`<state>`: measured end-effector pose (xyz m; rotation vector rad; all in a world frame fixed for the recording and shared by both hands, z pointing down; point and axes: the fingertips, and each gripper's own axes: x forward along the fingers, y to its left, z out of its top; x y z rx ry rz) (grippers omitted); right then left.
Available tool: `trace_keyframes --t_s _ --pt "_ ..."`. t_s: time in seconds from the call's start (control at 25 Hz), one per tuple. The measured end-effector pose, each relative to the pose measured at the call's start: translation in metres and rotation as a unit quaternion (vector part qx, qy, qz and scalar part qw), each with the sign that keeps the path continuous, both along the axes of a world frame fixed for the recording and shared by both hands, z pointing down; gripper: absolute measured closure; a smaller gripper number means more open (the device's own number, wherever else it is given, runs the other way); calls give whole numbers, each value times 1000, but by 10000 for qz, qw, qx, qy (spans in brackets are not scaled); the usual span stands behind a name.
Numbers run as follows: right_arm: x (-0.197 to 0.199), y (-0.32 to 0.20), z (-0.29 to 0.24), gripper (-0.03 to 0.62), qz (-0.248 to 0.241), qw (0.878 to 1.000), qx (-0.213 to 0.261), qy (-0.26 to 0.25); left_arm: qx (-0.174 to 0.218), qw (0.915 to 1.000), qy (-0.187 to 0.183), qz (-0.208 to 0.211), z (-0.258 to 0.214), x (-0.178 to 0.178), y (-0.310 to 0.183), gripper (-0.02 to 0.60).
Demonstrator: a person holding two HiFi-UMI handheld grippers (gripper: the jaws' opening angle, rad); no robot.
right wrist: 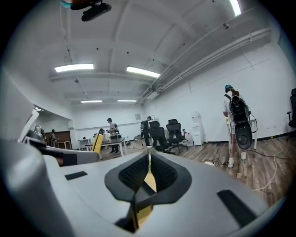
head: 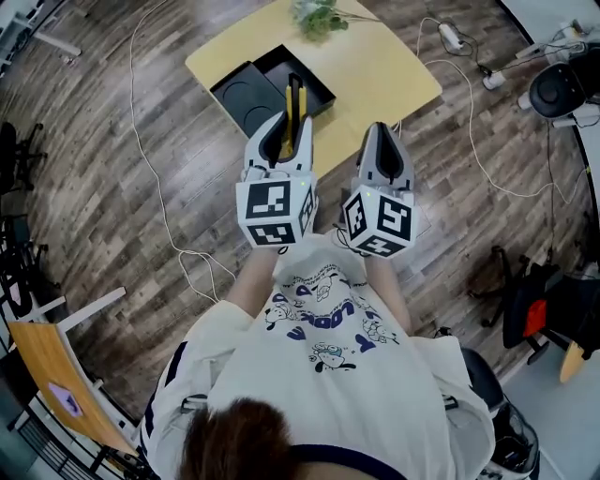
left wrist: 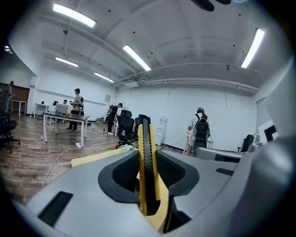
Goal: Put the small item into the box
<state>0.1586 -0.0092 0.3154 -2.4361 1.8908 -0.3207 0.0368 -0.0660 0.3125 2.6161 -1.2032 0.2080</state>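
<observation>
One risk, as I judge it: the yellow-and-black cutter (left wrist: pixel 146 162) stands tall out of the left gripper (head: pixel 291 131), short of the black box (head: pixel 242 103). Lowered askew, it could catch the box's rim or pivot in the grip. Left gripper: pads clamped on the cutter's flanks, spread wide. Right gripper (head: pixel 387 141), right of the box: jaws pressed together, empty.

The box (head: pixel 246 94) lies on the left part of the table (head: pixel 394 75), the sprig (head: pixel 317 17) at its far edge — nearer me, my left gripper (head: pixel 289 127) has the knife (head: pixel 292 101) between its jaws, with my right gripper (head: pixel 380 136) just beside it.
</observation>
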Motion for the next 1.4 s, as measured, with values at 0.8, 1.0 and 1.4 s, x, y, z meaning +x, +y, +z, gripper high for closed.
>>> trace_keyframes --t_s 0.8,1.0,1.4 --pt "37 -116 38 560 -578 9961 -611 -256 -1148 9912 81 -656 57 25 -91 459" --pt "44 -154 49 560 -1056 9910 -778 -260 -1591 9806 148 -1133 80 32 -114 459" --pt "75 -219 71 560 -1933 9745 -1109 -258 -2317 9494 265 -2102 124 56 -152 459"
